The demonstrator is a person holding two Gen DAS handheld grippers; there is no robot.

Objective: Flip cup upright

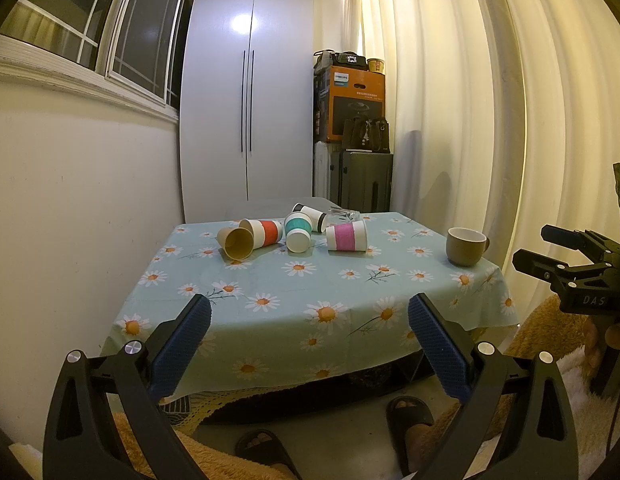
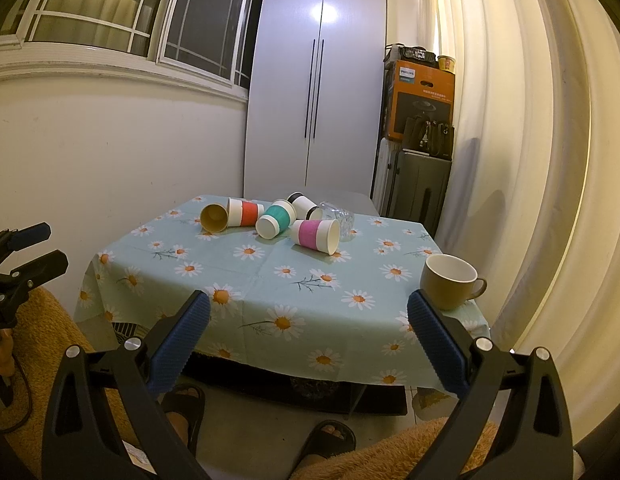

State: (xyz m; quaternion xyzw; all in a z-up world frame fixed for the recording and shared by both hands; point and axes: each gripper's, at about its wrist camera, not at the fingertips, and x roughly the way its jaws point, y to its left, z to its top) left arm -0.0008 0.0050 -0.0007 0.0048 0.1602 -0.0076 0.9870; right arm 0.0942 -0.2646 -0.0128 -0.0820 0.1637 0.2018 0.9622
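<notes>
Both tools [image 1: 309,312] [image 2: 308,310] gape empty; behind toppled paper cups [image 2: 313,233], seemingly a clear glass [image 2: 338,216].

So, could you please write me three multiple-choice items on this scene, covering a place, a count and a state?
1. Where does the brown mug stand?
A. near the table's right edge
B. among the paper cups
C. on the floor

2. How many paper cups lie tipped over?
A. two
B. five
C. eight

3. How is the left gripper?
A. shut on a cup
B. open, holding nothing
C. shut, empty

Answers:
1 A, it sits alone on the tablecloth by the curtain.
2 B: plain brown, red-banded, teal-banded, black-banded, pink-banded.
3 B, the fingers are spread apart.
</notes>
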